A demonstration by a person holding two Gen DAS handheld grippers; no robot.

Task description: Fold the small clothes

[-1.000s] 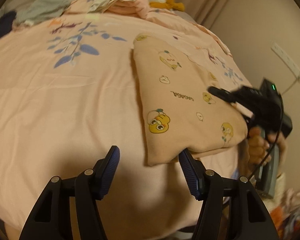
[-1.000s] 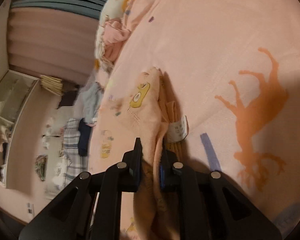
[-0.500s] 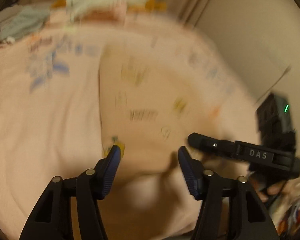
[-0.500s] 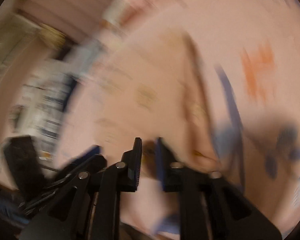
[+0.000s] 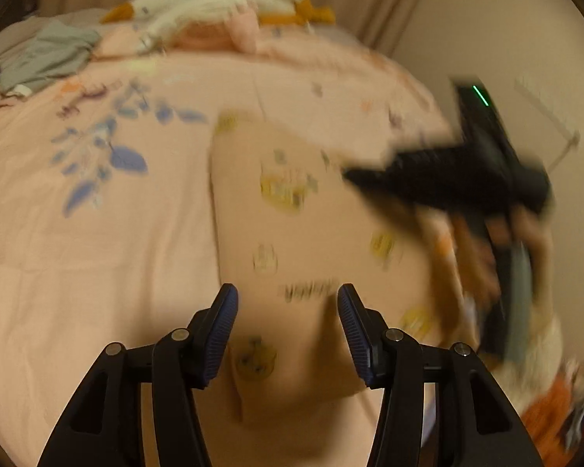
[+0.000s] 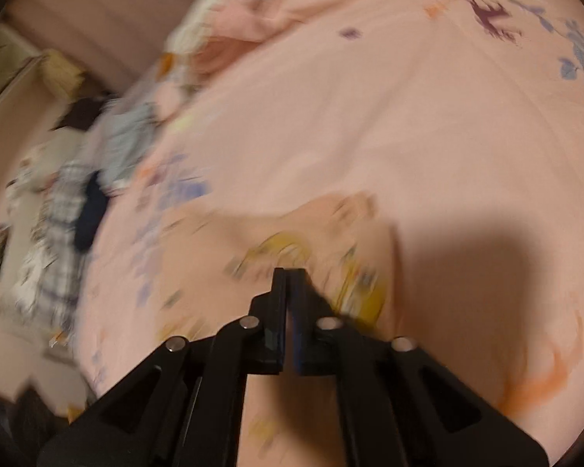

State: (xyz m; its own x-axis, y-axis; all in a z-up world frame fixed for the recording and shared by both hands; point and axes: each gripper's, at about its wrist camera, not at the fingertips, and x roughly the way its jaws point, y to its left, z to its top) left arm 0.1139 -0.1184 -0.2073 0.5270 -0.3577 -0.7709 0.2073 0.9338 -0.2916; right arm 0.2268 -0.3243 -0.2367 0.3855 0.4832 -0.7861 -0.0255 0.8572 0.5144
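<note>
One peach garment w/ yellow cartoon prints, lying flat on pink bedspread nr its right edge. Left gripper above its near end, fingers wide apart, empty. Right gripper fingers closed together; whether cloth is pinched, can't tell (blur). Clothes pile at far end.

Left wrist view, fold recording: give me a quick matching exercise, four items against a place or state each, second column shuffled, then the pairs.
Column one:
1. left gripper
2. right gripper
3. peach garment
4. grey-green clothes

Column two:
A. far left of the bed, near the pillows
B. fingers closed together
C. fingers spread apart
D. lying flat on the pink bedspread, cartoon prints up

Pairs: 1-C, 2-B, 3-D, 4-A
</note>
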